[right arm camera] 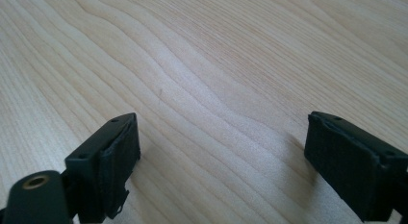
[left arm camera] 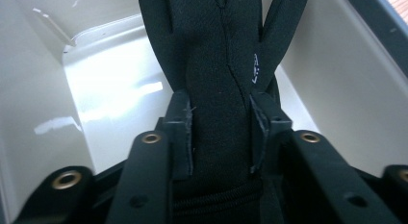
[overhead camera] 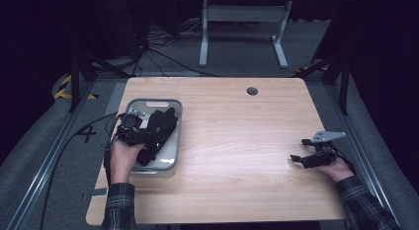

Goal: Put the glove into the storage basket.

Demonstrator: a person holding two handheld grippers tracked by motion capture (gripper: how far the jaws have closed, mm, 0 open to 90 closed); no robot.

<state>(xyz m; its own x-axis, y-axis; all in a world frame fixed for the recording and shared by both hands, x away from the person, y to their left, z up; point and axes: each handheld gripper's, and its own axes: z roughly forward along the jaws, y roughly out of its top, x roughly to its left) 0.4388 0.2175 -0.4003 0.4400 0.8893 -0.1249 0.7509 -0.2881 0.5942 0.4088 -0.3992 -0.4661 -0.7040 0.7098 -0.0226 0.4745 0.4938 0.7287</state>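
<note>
At the left of a pale wooden table [overhead camera: 237,136], the left gripper [left arm camera: 219,132] clamps its jaws on a soft black fabric glove [left arm camera: 226,65] lying in a shallow grey plastic bin [overhead camera: 175,109]. The glove looks light and limp, likely to sag; the cuff end seems the surest hold. The right gripper [right arm camera: 221,161] rests wide open, empty, on the tabletop.

Dim room, grey carpet floor [overhead camera: 237,57], white desk legs [overhead camera: 242,30] beyond the wooden table [overhead camera: 237,136].
</note>
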